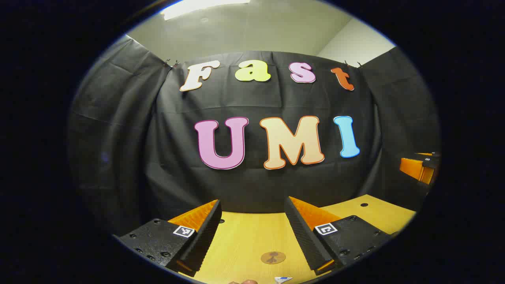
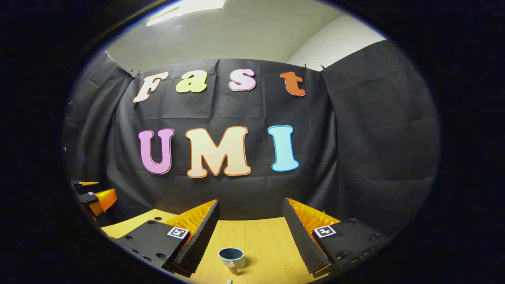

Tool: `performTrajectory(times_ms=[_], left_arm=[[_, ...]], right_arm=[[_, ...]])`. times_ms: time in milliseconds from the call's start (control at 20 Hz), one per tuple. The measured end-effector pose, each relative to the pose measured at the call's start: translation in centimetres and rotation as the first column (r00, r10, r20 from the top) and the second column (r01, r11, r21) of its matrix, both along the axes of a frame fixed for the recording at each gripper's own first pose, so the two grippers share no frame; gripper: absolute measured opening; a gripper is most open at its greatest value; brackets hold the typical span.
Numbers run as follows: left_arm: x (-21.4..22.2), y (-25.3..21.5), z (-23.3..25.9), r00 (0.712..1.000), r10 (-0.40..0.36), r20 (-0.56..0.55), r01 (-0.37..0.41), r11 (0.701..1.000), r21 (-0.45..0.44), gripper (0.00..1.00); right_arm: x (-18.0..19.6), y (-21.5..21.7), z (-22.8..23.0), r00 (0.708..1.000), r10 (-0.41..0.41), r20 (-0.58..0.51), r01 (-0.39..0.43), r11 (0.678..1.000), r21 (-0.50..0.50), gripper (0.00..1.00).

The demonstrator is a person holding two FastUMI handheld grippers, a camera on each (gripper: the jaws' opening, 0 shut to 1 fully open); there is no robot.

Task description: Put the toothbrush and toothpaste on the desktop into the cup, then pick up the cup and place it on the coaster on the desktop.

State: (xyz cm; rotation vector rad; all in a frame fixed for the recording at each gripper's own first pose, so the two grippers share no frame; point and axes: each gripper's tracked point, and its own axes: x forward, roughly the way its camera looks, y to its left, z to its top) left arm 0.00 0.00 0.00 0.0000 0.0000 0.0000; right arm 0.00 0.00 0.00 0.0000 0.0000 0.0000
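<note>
In the left gripper view my left gripper [image 1: 252, 209] is open above the wooden desktop [image 1: 244, 240], nothing between its fingers. A round brown coaster [image 1: 273, 257] lies on the wood below the gap. A white tip of something [image 1: 283, 279] pokes in at the bottom edge; I cannot tell what it is. In the right gripper view my right gripper [image 2: 251, 207] is open too, with a small blue-grey cup [image 2: 232, 258] standing upright on the desktop [image 2: 268, 244] below and between the fingers. A pale sliver [image 2: 229, 281] shows at the bottom edge.
The black cloth wall closes off the back of the desk. The right gripper [image 1: 420, 167] appears far right in the left gripper view; the left gripper [image 2: 94, 197] appears far left in the right gripper view. A small dark hole [image 1: 363, 205] marks the desktop.
</note>
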Motion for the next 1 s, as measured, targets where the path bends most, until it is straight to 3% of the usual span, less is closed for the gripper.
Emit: performTrajectory(times_ms=[100,150,700,1000], left_arm=[[-0.1,0.0,0.8,1.0,0.001,0.016,-0.001,1.0,-0.018,0.99],[0.0,0.0,0.7,1.0,0.004,0.02,-0.003,1.0,-0.029,0.94],[0.2,1.3,-0.4,1.0,0.012,-0.01,-0.012,0.999,-0.032,0.94],[0.4,2.3,-0.5,1.0,0.015,-0.004,-0.015,0.999,-0.028,0.94]], right_arm=[[-0.1,0.4,0.0,1.0,0.006,-0.007,-0.006,1.0,0.007,1.0],[-0.2,0.6,-0.1,1.0,0.01,-0.012,-0.01,1.0,0.004,0.98],[-0.4,2.9,-0.4,0.999,0.045,-0.019,-0.046,0.999,-0.025,1.0],[-0.3,5.0,-4.5,0.988,0.1,-0.114,-0.107,0.993,-0.055,0.98]])
